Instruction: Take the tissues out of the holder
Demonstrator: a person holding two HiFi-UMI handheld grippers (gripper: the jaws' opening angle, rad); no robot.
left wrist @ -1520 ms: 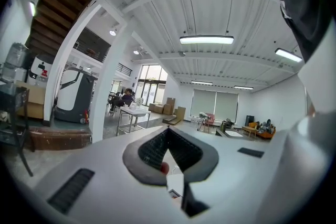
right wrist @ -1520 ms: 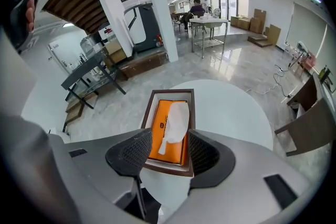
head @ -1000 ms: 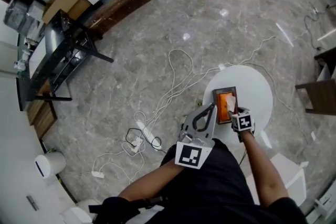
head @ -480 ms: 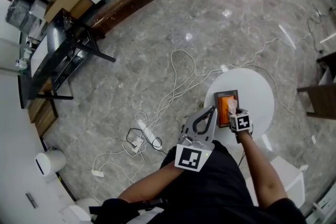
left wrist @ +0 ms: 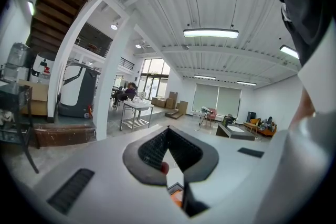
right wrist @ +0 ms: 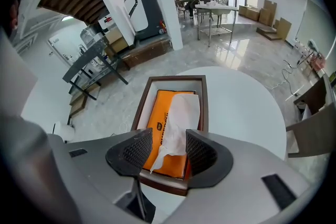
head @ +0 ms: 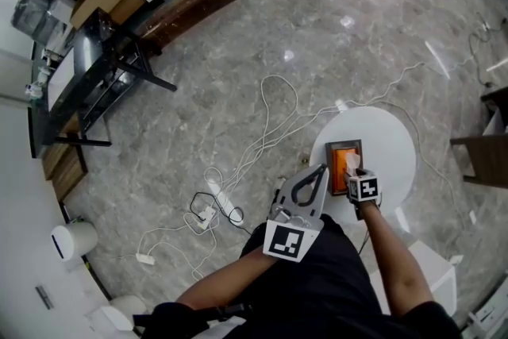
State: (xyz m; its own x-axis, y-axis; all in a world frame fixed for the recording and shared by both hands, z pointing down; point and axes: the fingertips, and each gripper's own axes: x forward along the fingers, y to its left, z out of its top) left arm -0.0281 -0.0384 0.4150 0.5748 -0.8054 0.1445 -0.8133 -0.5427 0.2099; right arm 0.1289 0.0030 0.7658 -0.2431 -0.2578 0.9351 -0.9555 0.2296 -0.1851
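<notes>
Round table holds brown holder, orange tissues; right fingers spread astride sheet, left fingers clenched.

Holder: dark-brown rect. open-top tray, flat on a white round table, toward the table's edge. Inside lies 1 orange pack, flat, filling most of the tray. 1 white tissue sticks out of the pack's top, crumpled, running along the pack's length.
</notes>
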